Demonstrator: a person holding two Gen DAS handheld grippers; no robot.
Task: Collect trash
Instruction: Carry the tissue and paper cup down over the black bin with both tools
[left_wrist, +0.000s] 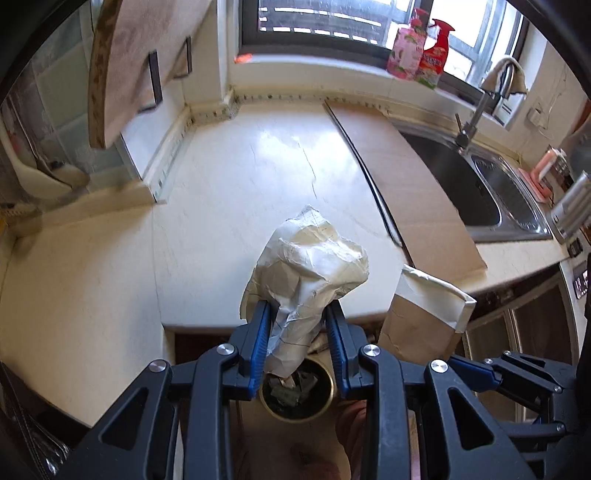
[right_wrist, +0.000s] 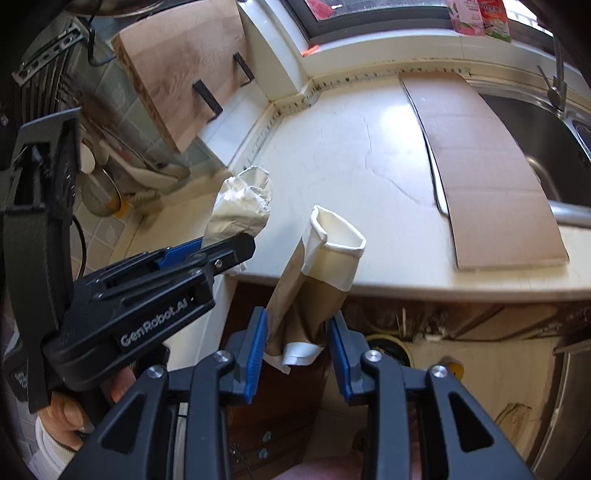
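Note:
My left gripper is shut on a crumpled white paper wad, held past the counter's front edge. Right below it stands a round gold-rimmed bin with scraps inside. To the right hangs a crushed brown-and-white paper cup. In the right wrist view my right gripper is shut on that cup, rim pointing up and away. The left gripper shows there at the left with the wad. A part of the bin's yellow rim peeks out under the counter edge.
A white cracked countertop carries a flat cardboard sheet beside a steel sink with a faucet. Bottles stand on the windowsill. A wooden board hangs at the left. Dark cabinet fronts lie below.

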